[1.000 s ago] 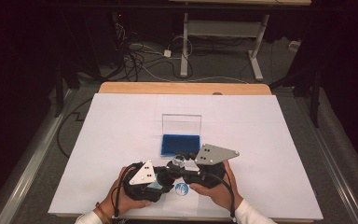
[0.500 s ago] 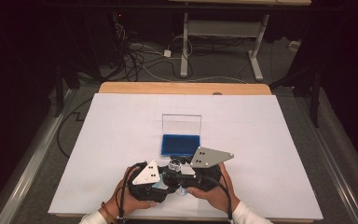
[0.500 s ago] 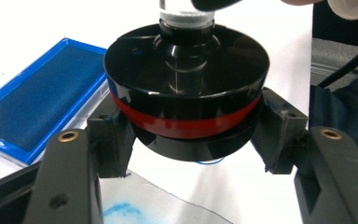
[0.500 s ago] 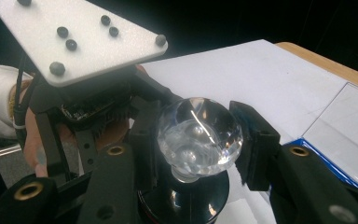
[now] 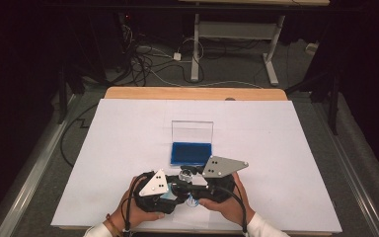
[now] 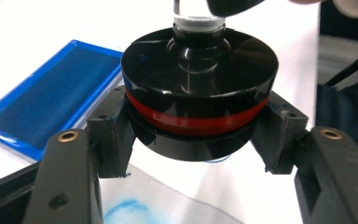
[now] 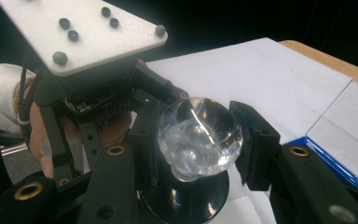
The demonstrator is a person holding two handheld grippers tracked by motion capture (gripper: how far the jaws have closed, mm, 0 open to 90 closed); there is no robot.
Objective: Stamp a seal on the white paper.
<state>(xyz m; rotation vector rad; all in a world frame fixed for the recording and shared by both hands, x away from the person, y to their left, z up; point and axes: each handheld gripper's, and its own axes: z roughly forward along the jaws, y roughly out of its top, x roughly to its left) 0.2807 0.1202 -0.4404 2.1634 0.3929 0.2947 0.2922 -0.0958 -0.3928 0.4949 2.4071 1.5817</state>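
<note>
A round stamp with a black base and red band [image 6: 200, 93] and a clear glass knob [image 7: 198, 135] is held between the two grippers near the table's front edge [image 5: 185, 175]. My left gripper [image 6: 195, 136] is shut on the black base from both sides. My right gripper [image 7: 199, 142] is shut on the clear knob. In the high view the left gripper [image 5: 176, 191] and right gripper [image 5: 191, 180] sit close together, each in one hand. Just beyond them lies a blue ink pad [image 5: 191, 153] with its clear lid [image 5: 192, 132] standing open.
White paper [image 5: 276, 148] covers the table, with a blue ink mark [image 6: 126, 210] under the stamp. The wooden table edge [image 5: 192, 93] shows at the back. Cables and a desk frame lie on the floor beyond.
Both hands have shifted only slightly over the front of the paper. Both grippers keep their hold on the stamp.
</note>
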